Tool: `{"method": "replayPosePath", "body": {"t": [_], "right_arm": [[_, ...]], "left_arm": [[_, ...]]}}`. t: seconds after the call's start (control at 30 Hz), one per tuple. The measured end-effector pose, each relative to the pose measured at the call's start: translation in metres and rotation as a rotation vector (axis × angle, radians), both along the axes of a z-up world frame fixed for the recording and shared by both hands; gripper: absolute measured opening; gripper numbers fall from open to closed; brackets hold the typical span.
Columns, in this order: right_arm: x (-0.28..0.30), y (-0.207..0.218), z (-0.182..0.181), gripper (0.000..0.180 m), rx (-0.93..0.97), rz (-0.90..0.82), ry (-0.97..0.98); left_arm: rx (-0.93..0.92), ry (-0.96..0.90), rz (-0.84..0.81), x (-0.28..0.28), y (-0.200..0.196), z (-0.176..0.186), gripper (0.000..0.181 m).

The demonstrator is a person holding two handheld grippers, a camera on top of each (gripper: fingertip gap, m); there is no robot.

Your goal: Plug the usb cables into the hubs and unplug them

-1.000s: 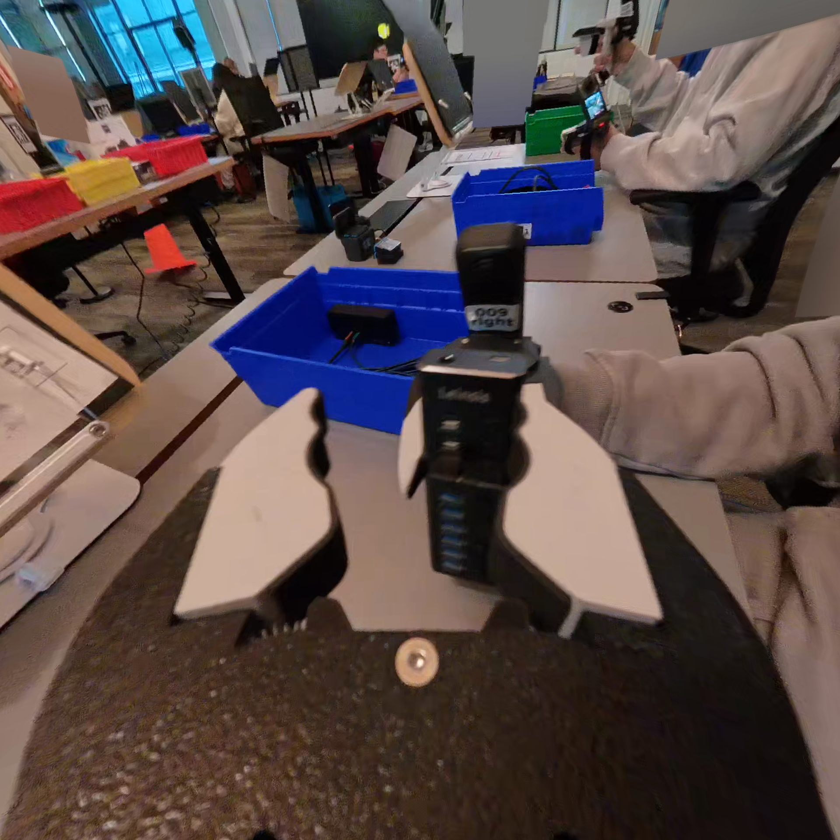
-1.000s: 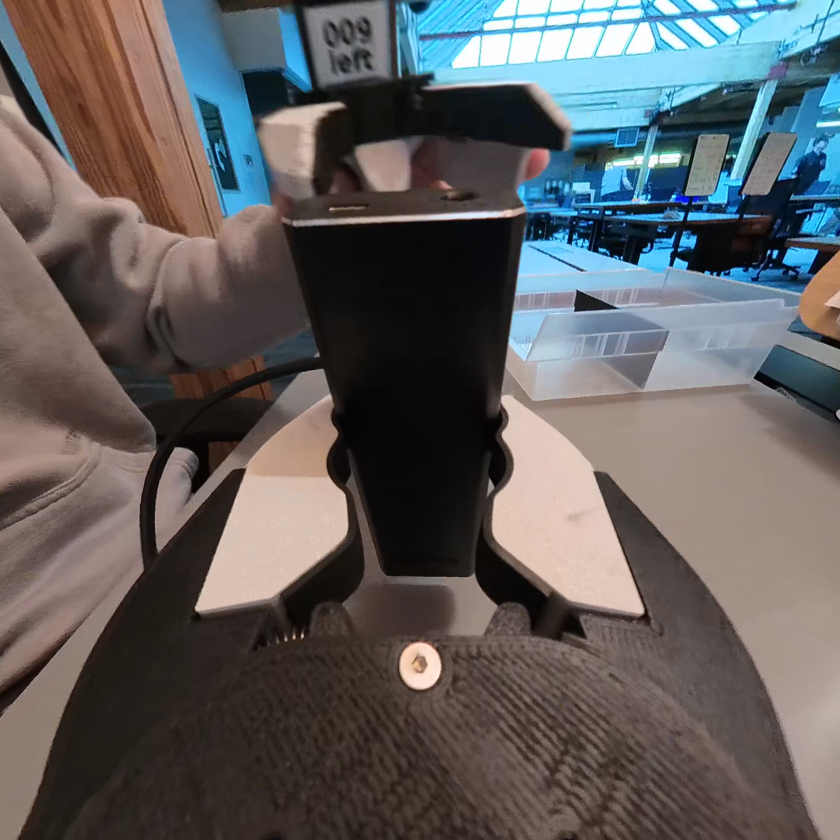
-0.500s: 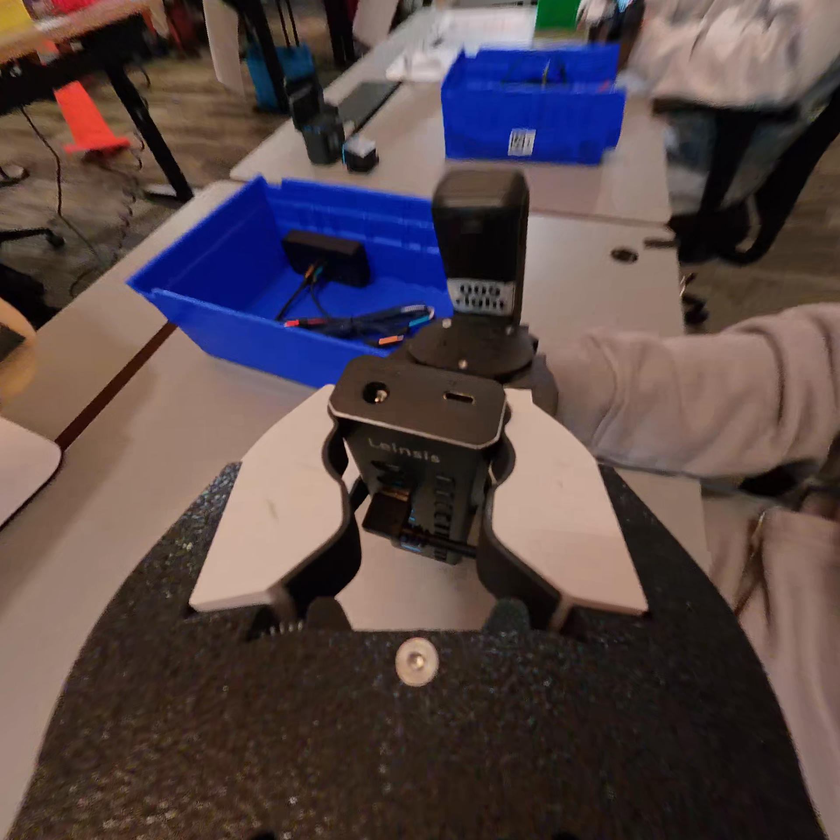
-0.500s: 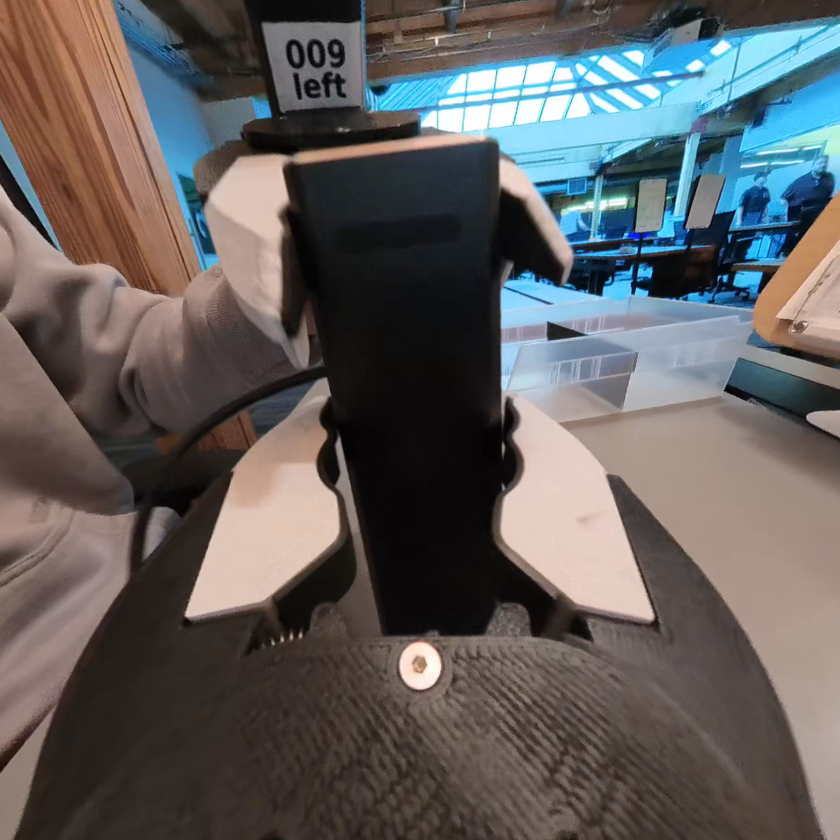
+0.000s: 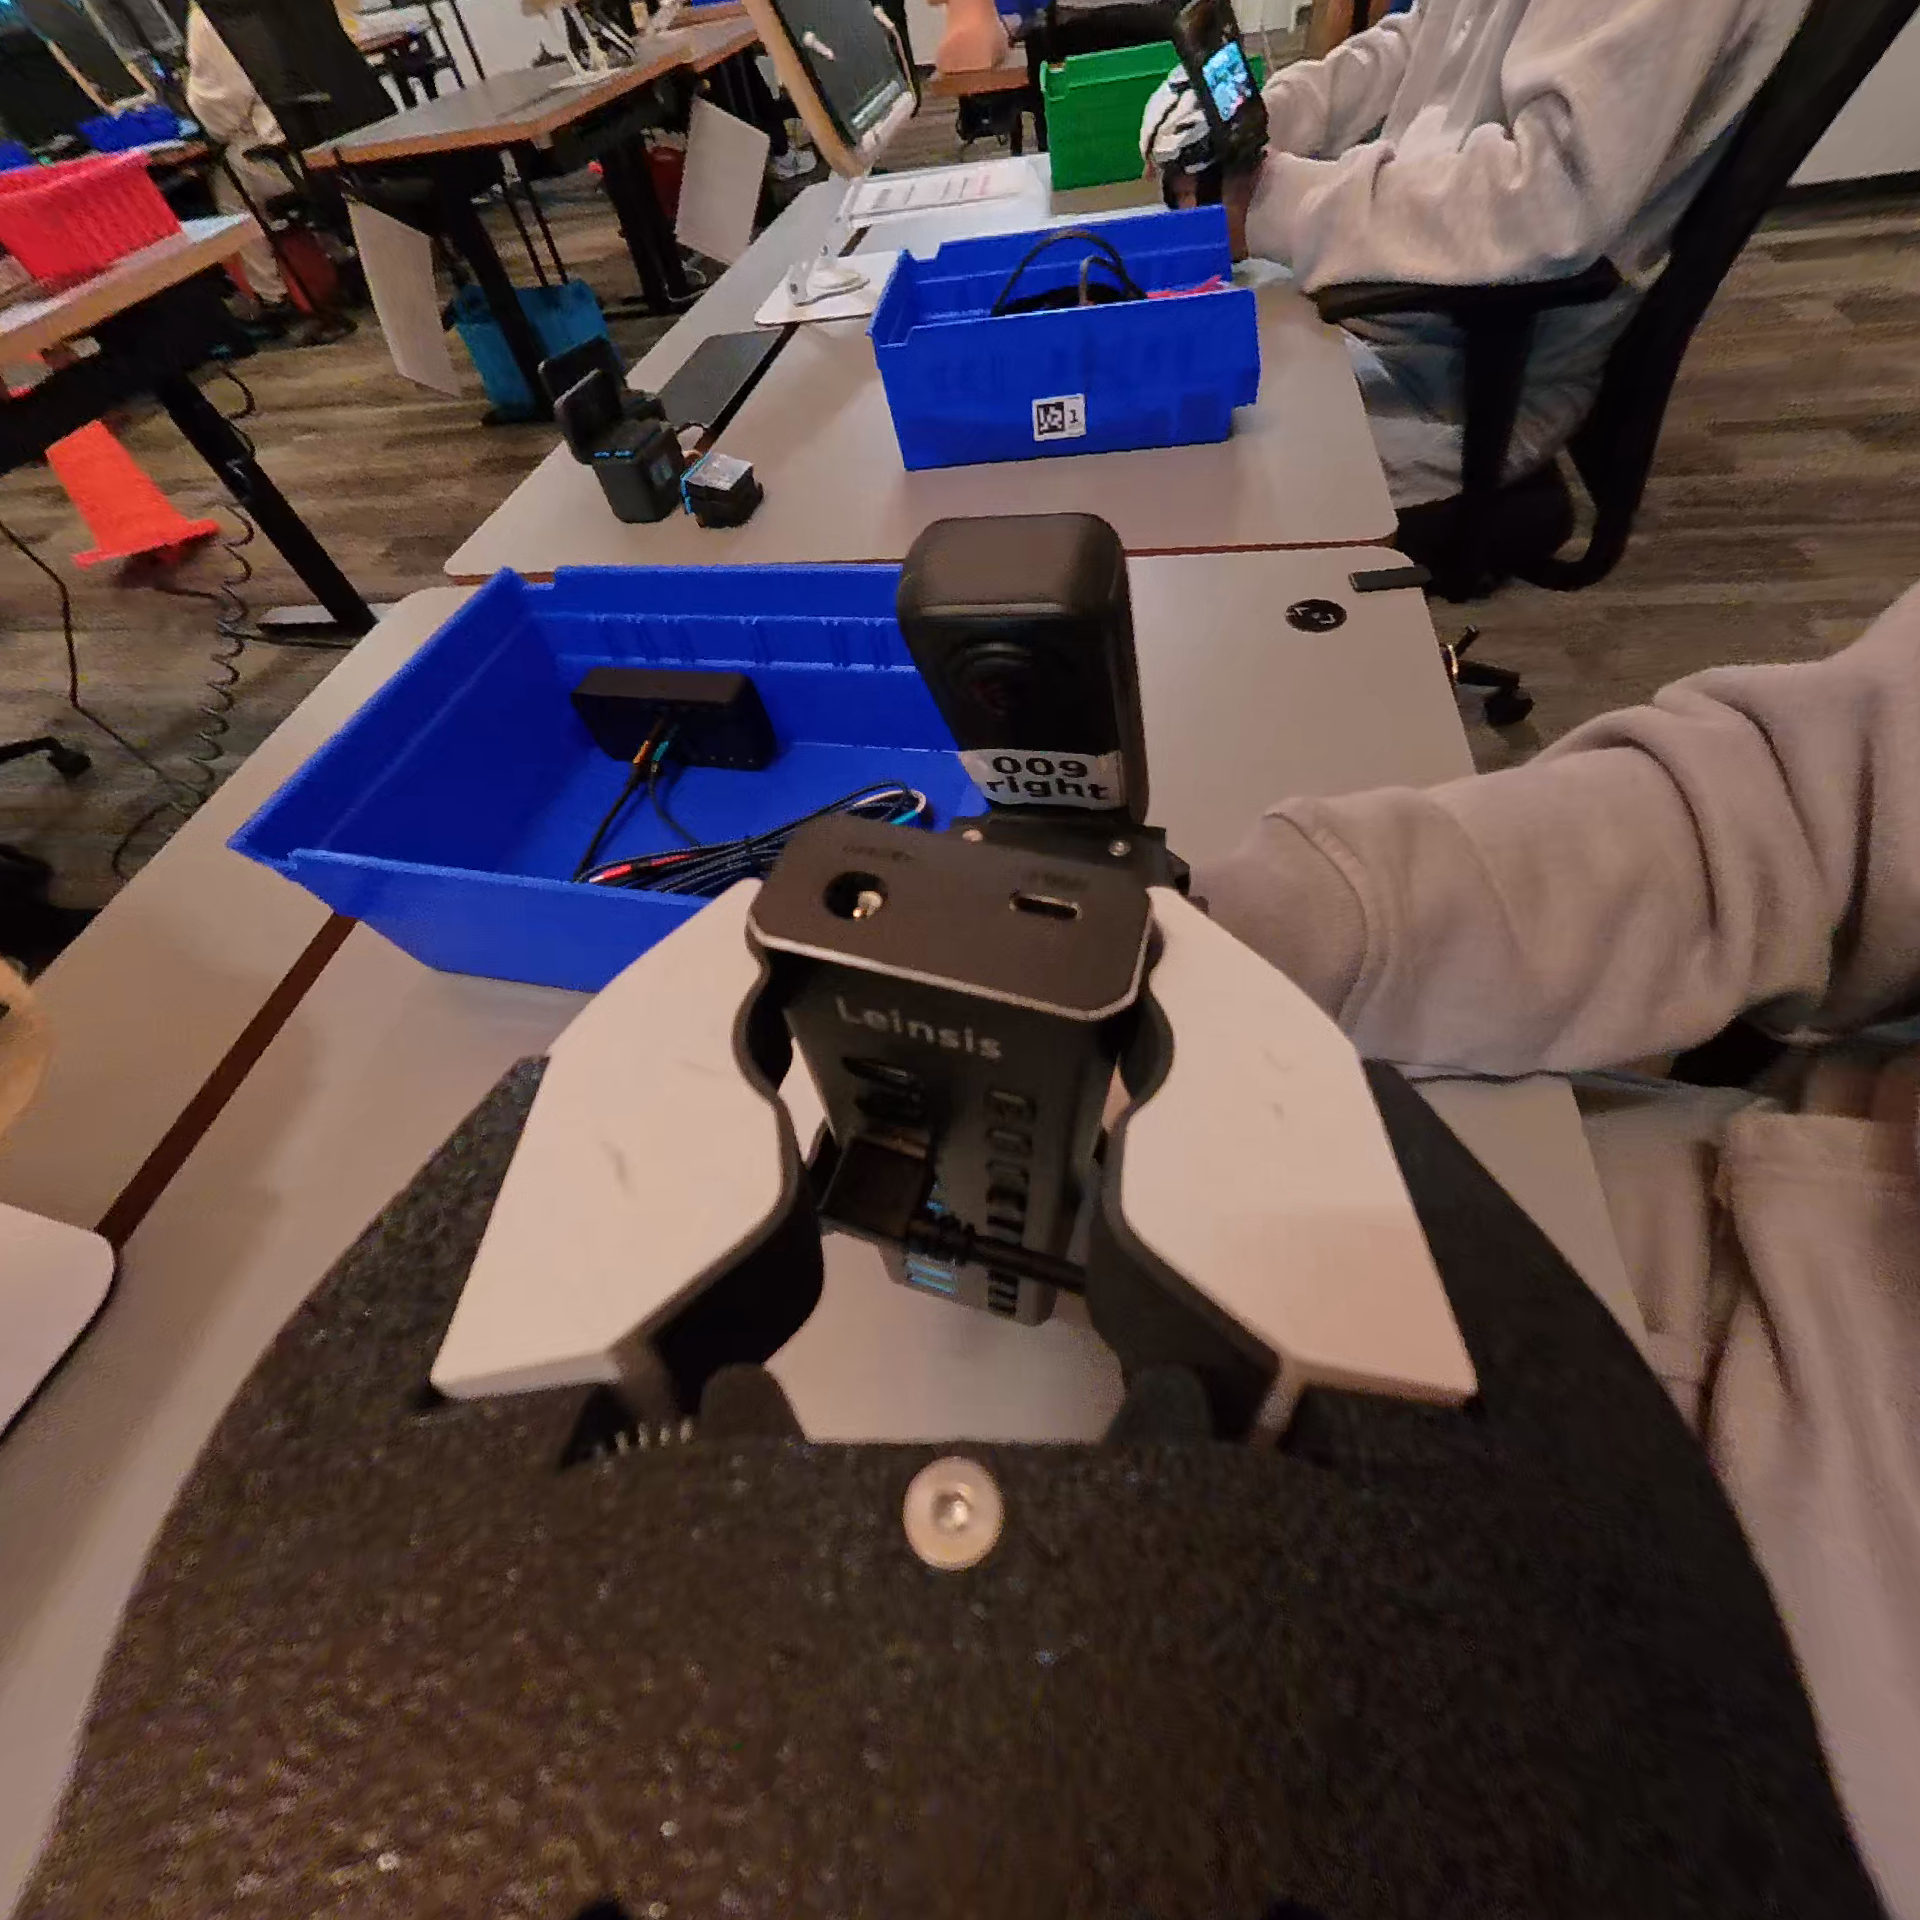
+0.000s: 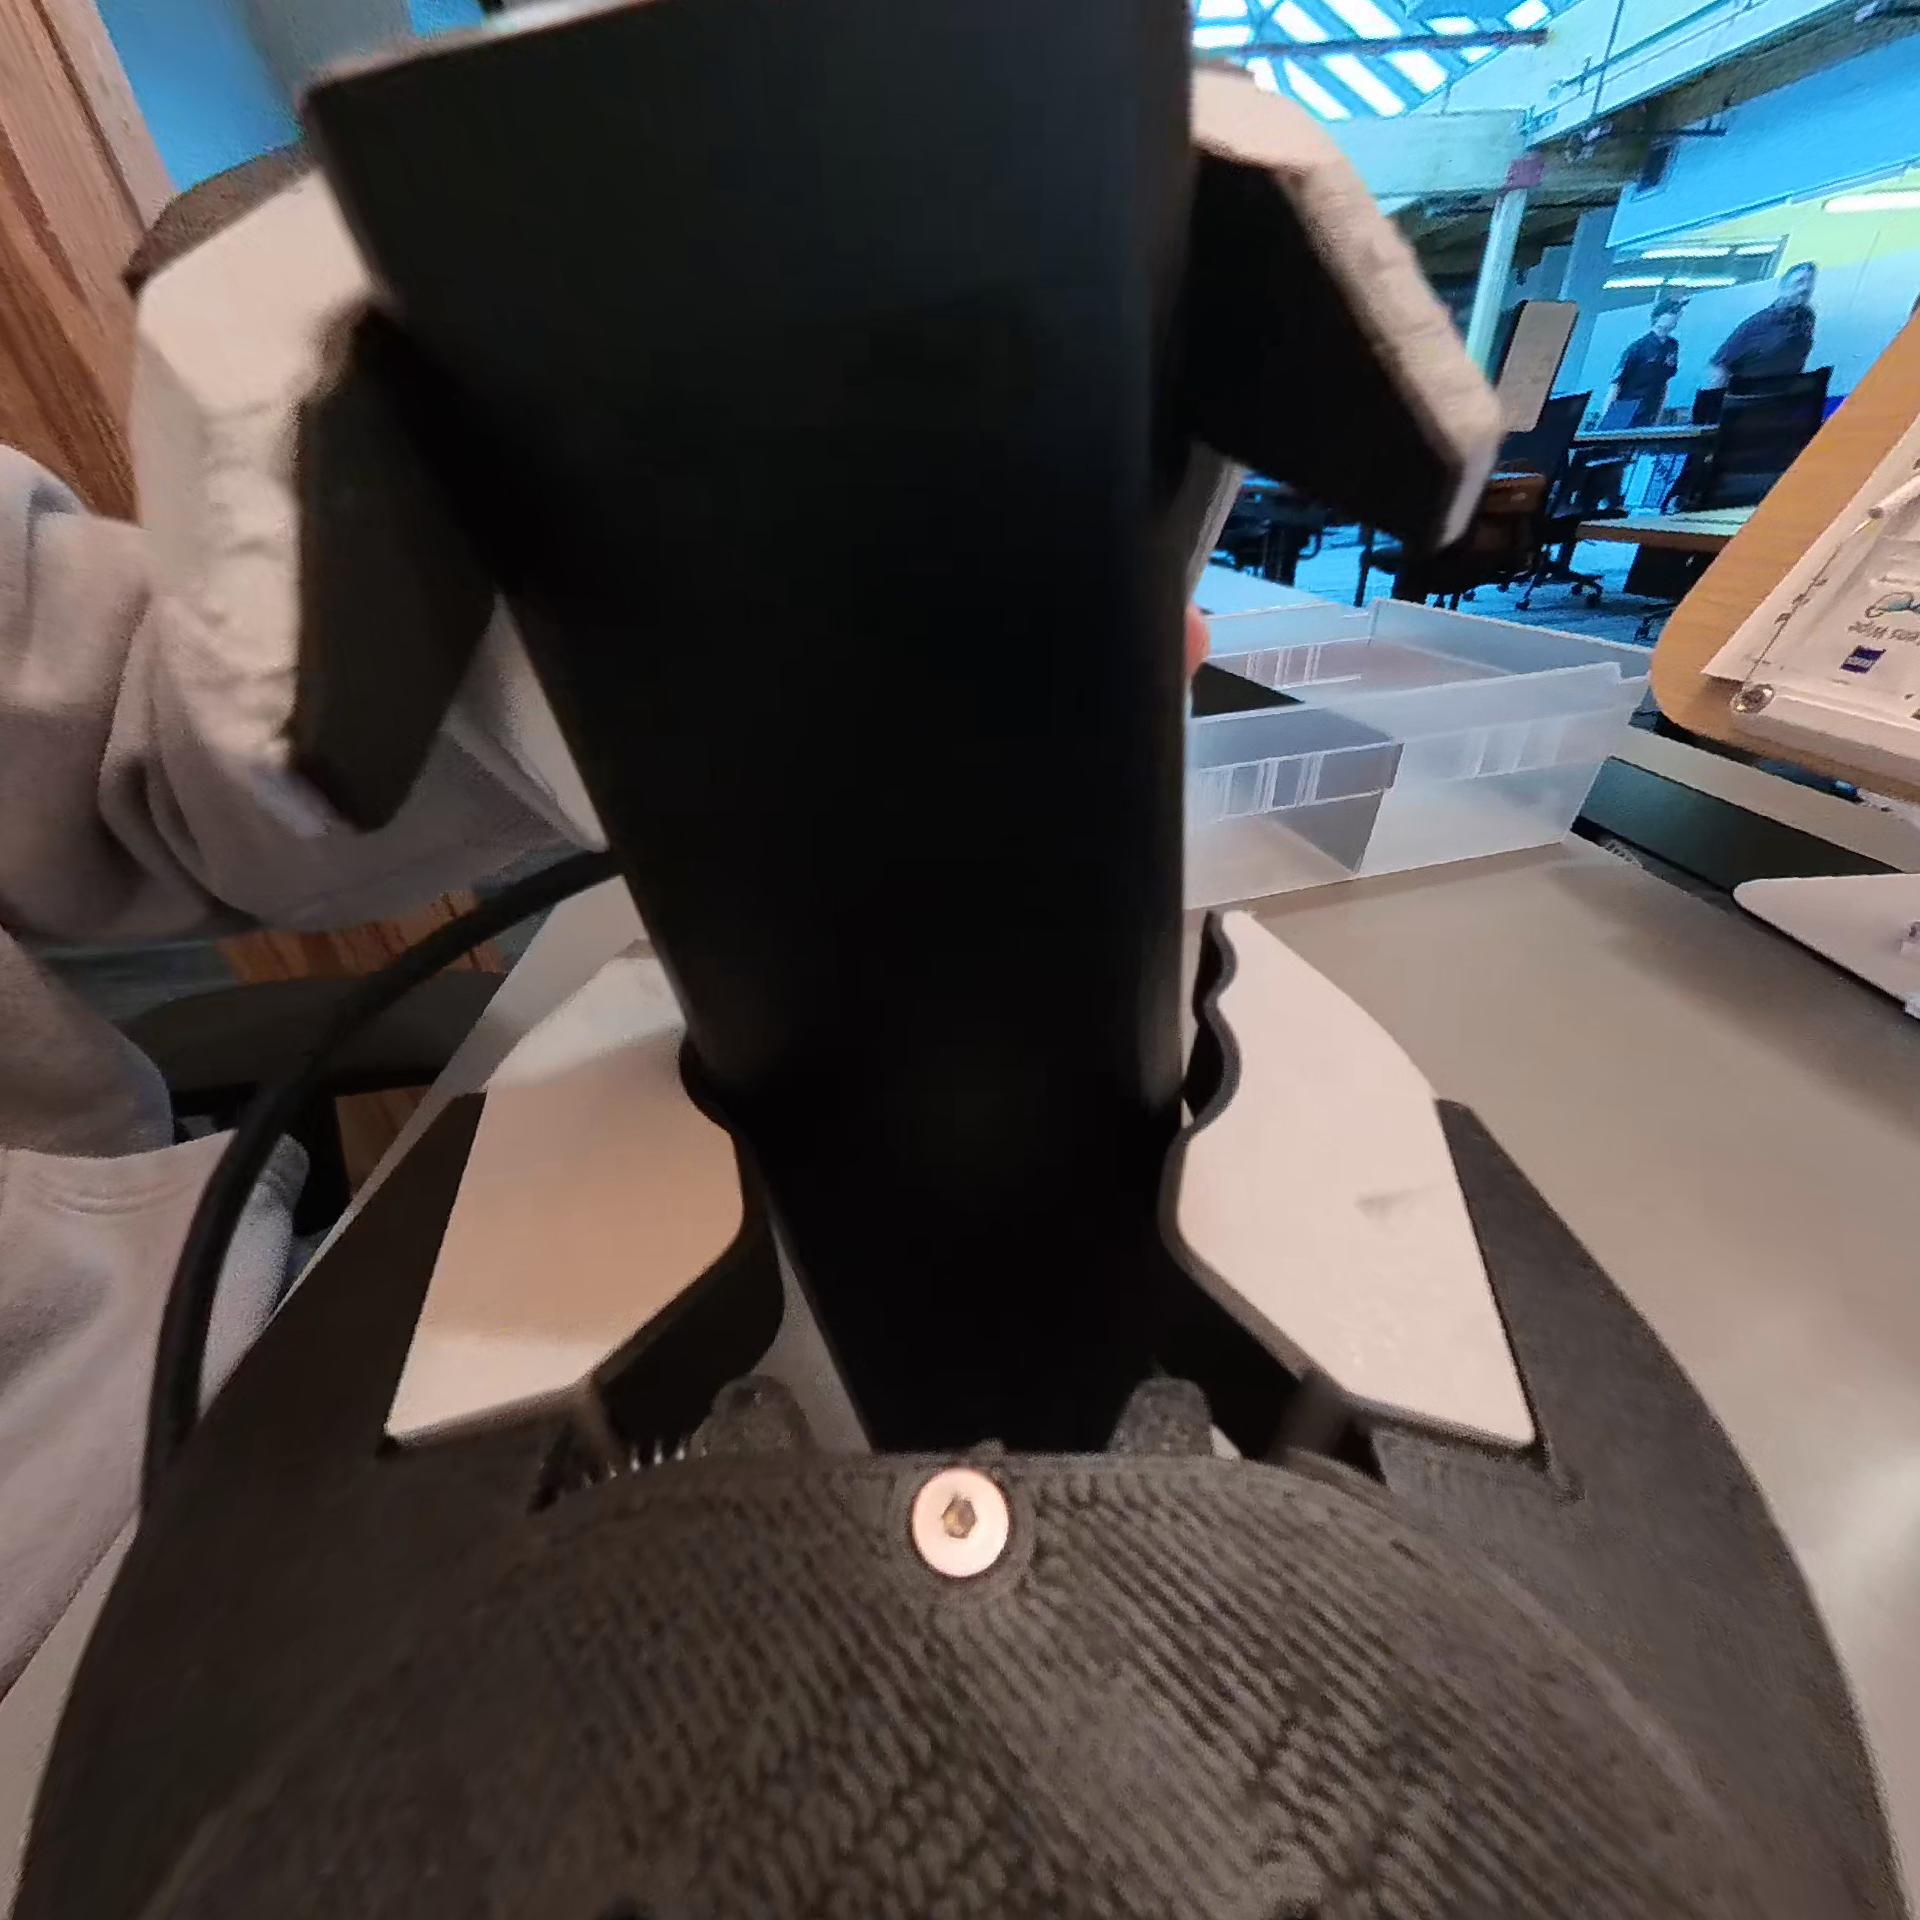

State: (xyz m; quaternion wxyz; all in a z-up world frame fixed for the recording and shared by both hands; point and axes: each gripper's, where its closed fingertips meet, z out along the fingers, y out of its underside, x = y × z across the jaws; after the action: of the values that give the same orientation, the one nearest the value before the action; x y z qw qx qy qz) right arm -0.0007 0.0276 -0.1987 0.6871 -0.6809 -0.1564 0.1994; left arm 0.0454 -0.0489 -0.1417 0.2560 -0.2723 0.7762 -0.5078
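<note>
A black USB hub [image 5: 951, 997] stands on end between both grippers, held above the grey table [image 5: 312, 1143]. My left gripper [image 5: 951, 920] is shut on its upper part, fingers pressed against both sides. A black USB plug [image 5: 878, 1184] with a thin black cable [image 5: 997, 1252] sits in one of its ports. In the right wrist view the hub's plain back [image 6: 883, 623] fills the middle. My right gripper [image 6: 935, 945] is shut on its lower part. The left gripper's fingers [image 6: 239, 468] flank the far end. The right gripper's camera [image 5: 1023, 644] rises behind the hub.
A blue bin [image 5: 436, 831] ahead on the left holds another black hub [image 5: 675, 717] and loose cables [image 5: 748, 852]. A second blue bin [image 5: 1060, 353] is on the far table, by a seated person. A clear plastic tray [image 6: 1455, 748] and a clipboard stand [image 6: 1818, 644] are on the right.
My left gripper was open beside the hub and has shut on its top end. The hub now sits deeper between the right gripper's fingers and closer to its camera.
</note>
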Motion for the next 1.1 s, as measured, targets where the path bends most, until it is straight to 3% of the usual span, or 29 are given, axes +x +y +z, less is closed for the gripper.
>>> {"method": "replayPosePath", "body": {"t": [0.27,0.63,0.73,0.9,0.97,1.1], "right_arm": [[-0.002,0.001,-0.007,0.081,-0.033,-0.007,-0.077],[-0.002,-0.004,-0.002,0.077,0.005,0.019,-0.097],[0.000,-0.008,0.004,0.077,0.031,0.020,-0.085],[0.020,-0.013,0.014,0.076,0.072,-0.024,-0.013],[0.027,-0.015,0.015,0.076,0.071,-0.042,0.003],[0.028,-0.016,0.020,0.076,0.088,-0.050,0.018]], "left_arm": [[0.062,-0.002,-0.070,-0.003,-0.009,-0.002,0.062],[0.109,-0.019,0.000,-0.003,0.000,0.003,0.065],[0.090,-0.047,0.040,-0.006,0.006,0.015,0.072],[-0.027,-0.145,0.164,-0.023,0.039,0.044,0.066],[0.054,-0.135,0.262,-0.031,0.065,0.022,0.058],[0.316,0.089,0.435,-0.055,0.106,-0.093,0.052]]}}
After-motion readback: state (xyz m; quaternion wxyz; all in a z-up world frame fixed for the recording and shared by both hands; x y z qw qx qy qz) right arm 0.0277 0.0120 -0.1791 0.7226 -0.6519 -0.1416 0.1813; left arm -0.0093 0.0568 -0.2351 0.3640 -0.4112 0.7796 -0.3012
